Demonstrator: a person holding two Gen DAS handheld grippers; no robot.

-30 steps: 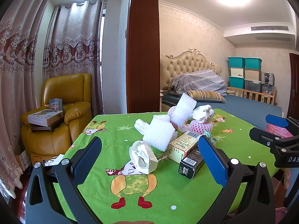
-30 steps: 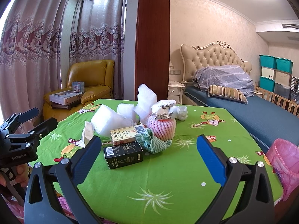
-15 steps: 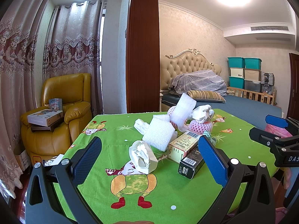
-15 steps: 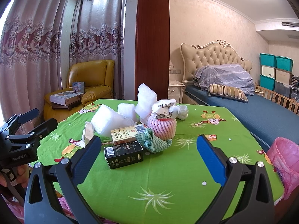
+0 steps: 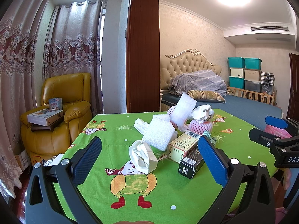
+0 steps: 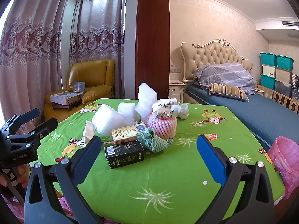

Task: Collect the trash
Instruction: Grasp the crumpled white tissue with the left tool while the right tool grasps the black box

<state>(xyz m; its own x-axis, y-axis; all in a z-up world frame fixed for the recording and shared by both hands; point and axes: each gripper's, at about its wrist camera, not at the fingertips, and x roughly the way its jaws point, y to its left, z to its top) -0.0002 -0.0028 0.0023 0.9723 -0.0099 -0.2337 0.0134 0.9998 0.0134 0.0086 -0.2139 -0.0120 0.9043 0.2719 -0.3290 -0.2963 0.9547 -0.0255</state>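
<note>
A table (image 5: 104,130) draped in green cartoon-print cloth carries a heap of trash near its middle: white foam blocks (image 5: 158,136), a pink foam fruit net (image 6: 163,127), a cream carton (image 6: 129,133) and a black box (image 6: 124,154), both barcoded, their print too small to read. A pink bag (image 6: 286,158) hangs at the table's right edge. The left gripper (image 5: 149,160), marked "GenRobot.AI", and the right gripper (image 6: 147,157), lettered "DAS", hover level above the near edge, blue fingers spread wide, holding nothing.
</note>
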